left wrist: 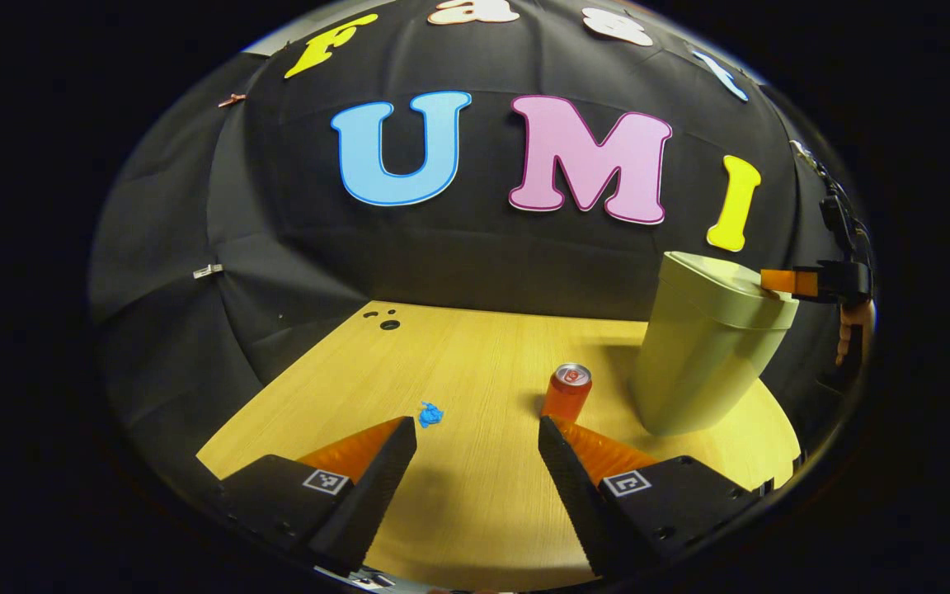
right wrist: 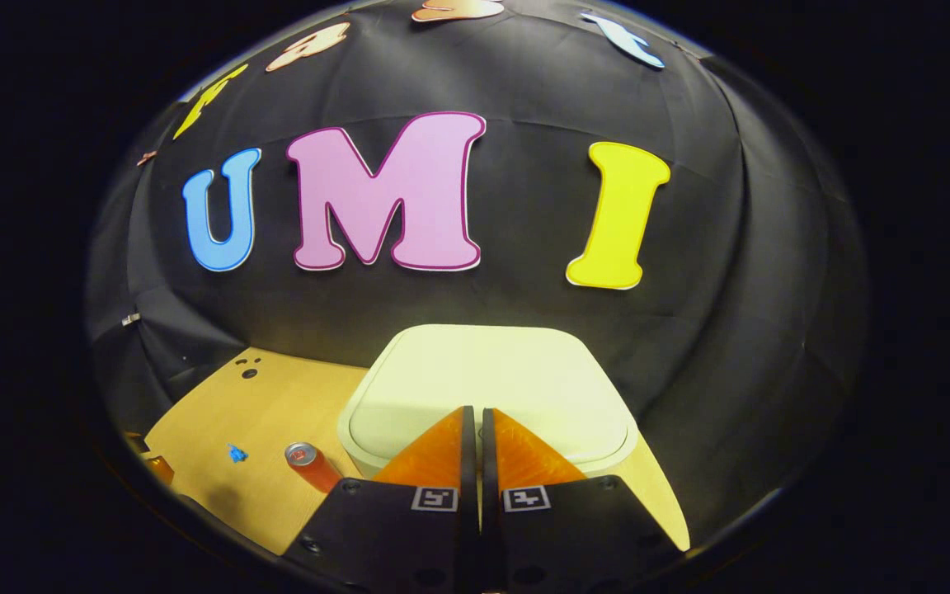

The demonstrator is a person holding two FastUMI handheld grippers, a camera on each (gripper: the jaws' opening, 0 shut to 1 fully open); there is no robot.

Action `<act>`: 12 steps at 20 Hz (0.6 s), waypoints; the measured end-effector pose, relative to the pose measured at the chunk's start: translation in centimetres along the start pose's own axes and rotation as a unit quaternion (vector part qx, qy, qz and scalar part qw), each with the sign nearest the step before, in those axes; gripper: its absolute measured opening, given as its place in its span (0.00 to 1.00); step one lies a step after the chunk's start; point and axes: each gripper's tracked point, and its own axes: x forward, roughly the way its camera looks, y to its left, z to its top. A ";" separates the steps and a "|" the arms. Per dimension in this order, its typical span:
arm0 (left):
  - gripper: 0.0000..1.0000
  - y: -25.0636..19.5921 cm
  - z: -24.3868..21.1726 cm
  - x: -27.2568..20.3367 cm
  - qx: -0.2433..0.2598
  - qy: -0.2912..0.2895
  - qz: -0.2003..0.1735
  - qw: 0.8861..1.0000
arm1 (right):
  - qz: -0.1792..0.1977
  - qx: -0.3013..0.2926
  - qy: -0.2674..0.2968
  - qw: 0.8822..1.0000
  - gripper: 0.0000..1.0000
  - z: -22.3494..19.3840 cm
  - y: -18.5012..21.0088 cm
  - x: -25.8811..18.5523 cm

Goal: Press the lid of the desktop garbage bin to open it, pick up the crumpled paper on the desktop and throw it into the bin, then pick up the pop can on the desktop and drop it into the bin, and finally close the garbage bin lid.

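Note:
A pale green garbage bin (left wrist: 706,355) stands on the wooden desktop (left wrist: 475,495) at the right, its lid (right wrist: 487,388) down. In the right gripper view my right gripper (right wrist: 475,410) is shut, its tips over the near edge of the lid; the left gripper view shows it far off at the bin's top right (left wrist: 780,280). My left gripper (left wrist: 477,433) hangs open above the desk with nothing between its fingers. A red pop can (left wrist: 567,392) stands upright just beyond its right finger, left of the bin. A small blue crumpled paper (left wrist: 430,414) lies near its left finger.
Black cloth walls close the booth behind and to the left. Small dark holes (left wrist: 389,323) mark the desk's far left corner. The desk's front edge lies below the left gripper's fingers. In the right gripper view the can (right wrist: 310,464) and paper (right wrist: 236,453) sit left of the bin.

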 end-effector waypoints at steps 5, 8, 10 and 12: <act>0.96 1.1 0.2 -0.8 -0.012 -0.011 0.010 1.000 | -0.008 -0.018 -0.009 1.000 0.05 0.1 -0.1 0.0; 0.96 1.2 0.3 -1.5 -0.024 -0.014 0.007 1.000 | -0.017 -0.031 -0.034 0.999 0.05 1.1 -0.1 -0.2; 0.96 1.0 0.7 -2.1 -0.019 -0.022 0.003 1.000 | -0.024 -0.043 -0.047 0.998 0.05 1.8 0.0 -0.9; 0.96 0.9 1.2 -2.7 -0.013 -0.033 -0.003 0.999 | -0.025 -0.044 -0.068 0.996 0.05 2.9 0.4 -2.2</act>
